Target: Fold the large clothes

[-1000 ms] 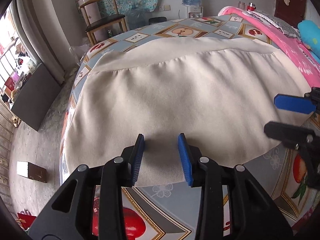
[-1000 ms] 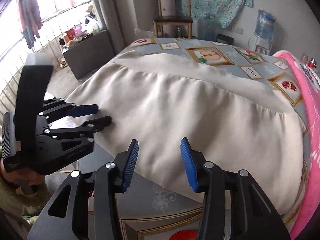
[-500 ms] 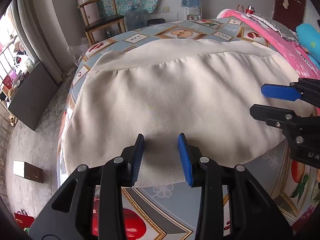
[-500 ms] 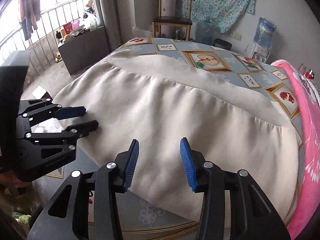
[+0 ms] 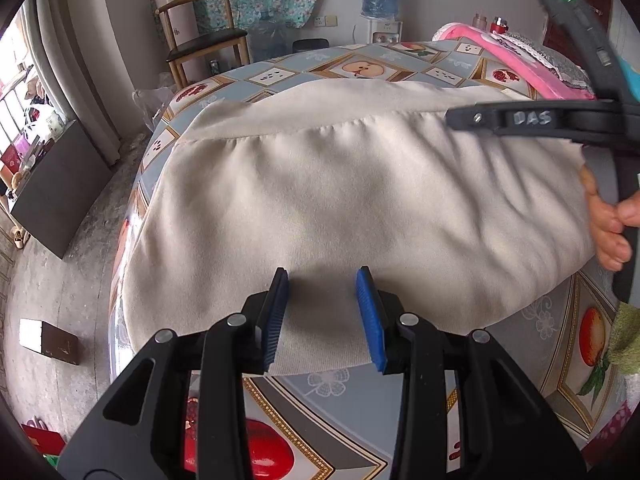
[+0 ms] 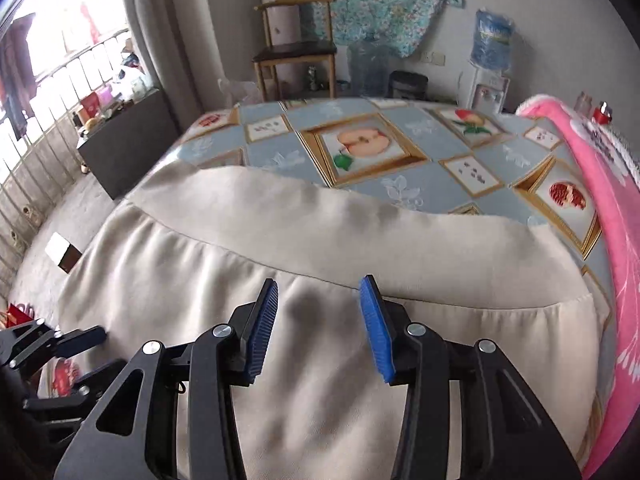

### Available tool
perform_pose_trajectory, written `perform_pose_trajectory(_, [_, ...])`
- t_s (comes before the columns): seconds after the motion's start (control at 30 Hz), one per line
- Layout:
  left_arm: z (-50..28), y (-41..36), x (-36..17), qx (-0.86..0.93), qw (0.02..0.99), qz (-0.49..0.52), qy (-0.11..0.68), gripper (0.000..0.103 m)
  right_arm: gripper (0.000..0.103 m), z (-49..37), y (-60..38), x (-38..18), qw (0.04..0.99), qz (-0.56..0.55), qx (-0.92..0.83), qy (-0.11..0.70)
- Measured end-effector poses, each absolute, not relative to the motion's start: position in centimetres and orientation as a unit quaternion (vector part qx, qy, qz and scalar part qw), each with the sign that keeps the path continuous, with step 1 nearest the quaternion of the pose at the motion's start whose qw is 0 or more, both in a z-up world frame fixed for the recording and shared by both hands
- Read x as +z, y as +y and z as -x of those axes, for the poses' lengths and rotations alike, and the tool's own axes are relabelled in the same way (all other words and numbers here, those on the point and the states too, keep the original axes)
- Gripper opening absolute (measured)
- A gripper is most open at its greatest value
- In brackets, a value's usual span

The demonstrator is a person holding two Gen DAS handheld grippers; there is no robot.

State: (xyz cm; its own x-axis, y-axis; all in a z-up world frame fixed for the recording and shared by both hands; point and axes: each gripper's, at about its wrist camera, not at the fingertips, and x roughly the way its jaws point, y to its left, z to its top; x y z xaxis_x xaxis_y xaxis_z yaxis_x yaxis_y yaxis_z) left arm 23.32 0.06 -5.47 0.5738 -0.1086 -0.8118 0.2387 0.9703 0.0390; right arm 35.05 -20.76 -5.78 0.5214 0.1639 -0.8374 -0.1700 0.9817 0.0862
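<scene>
Cream garment (image 5: 340, 200) spread flat on bench (image 5: 400, 420), filling frame centre. Left gripper (image 5: 323, 312) jaws apart over near hem, lower centre. Right gripper (image 6: 316, 326) jaws apart, empty, over waist seam. Step: positioning for first fold. Next: clamp edge, lift, carry across.

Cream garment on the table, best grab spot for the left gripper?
Likely the near hem of the cream garment, coming in low from the near table edge. The hem lies flat as a thin free edge right between the open left gripper fingers.
</scene>
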Motion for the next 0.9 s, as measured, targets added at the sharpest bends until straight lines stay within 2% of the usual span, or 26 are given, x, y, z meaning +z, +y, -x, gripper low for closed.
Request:
perform_pose_trajectory(0.13, [-23.4, 0.7, -5.1, -0.111, 0.888, -0.062, 0.443, 0.035, 0.043, -34.2, -19.1, -5.6, 0.88, 0.062, 0.08, 0.465])
perform_pose_trajectory(0.37, [-26.5, 2.0, -3.7, -0.09, 0.896, -0.036, 0.434, 0.035, 0.043, -31.9, -26.7, -1.4, 0.915, -0.001, -0.011, 0.403])
perform_pose_trajectory(0.5, [-28.3, 2.5, -5.0, -0.066, 0.888, -0.026, 0.455, 0.035, 0.043, -32.7, -32.6, -5.0, 0.884, -0.036, -0.08, 0.46])
perform_pose_trajectory(0.57, [-28.6, 2.9, -5.4, -0.065, 0.886, -0.005, 0.459, 0.035, 0.044, -32.2, -34.3, -6.4, 0.881, -0.065, -0.053, 0.465])
perform_pose_trajectory(0.77, [-28.3, 2.8, -4.4, -0.054, 0.891, -0.017, 0.451, 0.035, 0.045, -28.9, -40.8, -2.2, 0.89, -0.193, 0.019, 0.413])
perform_pose_trajectory(0.9, [-28.5, 4.5, -3.4, -0.029, 0.899, -0.015, 0.436, 0.035, 0.045, -29.2, -46.9, -2.1, 0.848, -0.304, 0.076, 0.428])
